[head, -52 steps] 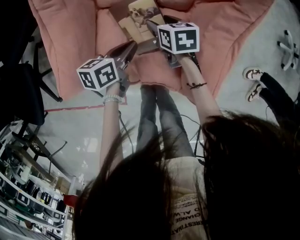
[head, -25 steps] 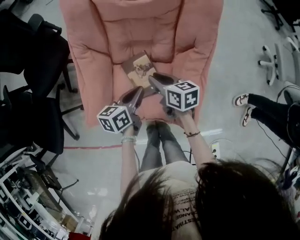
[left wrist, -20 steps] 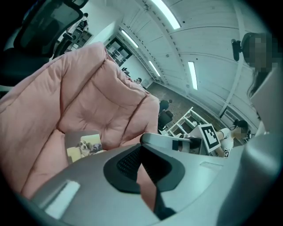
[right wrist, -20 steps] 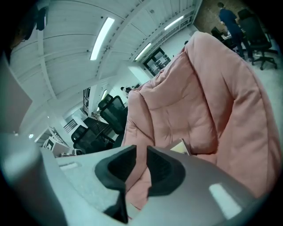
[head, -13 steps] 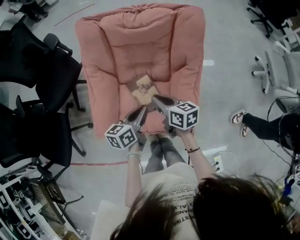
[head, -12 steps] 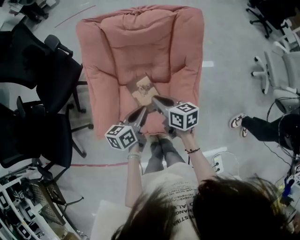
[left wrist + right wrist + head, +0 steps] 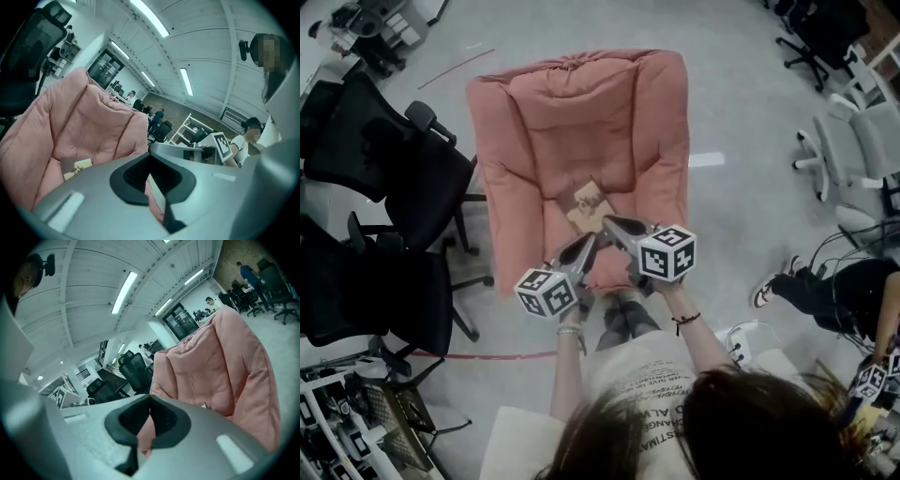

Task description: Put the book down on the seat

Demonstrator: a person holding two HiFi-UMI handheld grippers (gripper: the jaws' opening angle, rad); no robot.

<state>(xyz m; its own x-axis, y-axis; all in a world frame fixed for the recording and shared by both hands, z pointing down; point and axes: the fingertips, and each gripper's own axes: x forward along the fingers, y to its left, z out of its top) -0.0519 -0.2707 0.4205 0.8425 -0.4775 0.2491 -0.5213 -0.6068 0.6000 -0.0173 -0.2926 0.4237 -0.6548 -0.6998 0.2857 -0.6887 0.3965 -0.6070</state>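
A small tan book with a picture on its cover lies flat on the seat of the pink padded armchair. Both grippers hang above the seat's front edge, apart from the book. My left gripper is shut and empty; in its own view its jaws meet, with the book low at the left. My right gripper points at the book's near edge. Its jaws have just been closing and now meet with nothing between them.
Black office chairs crowd the armchair's left side. A white chair stands at the right, and another person's legs reach in there. A red tape line and cables lie on the grey floor near my feet.
Both grippers have risen and drawn back from the seat, and the whole armchair now shows. The book has stayed lying on the seat cushion.
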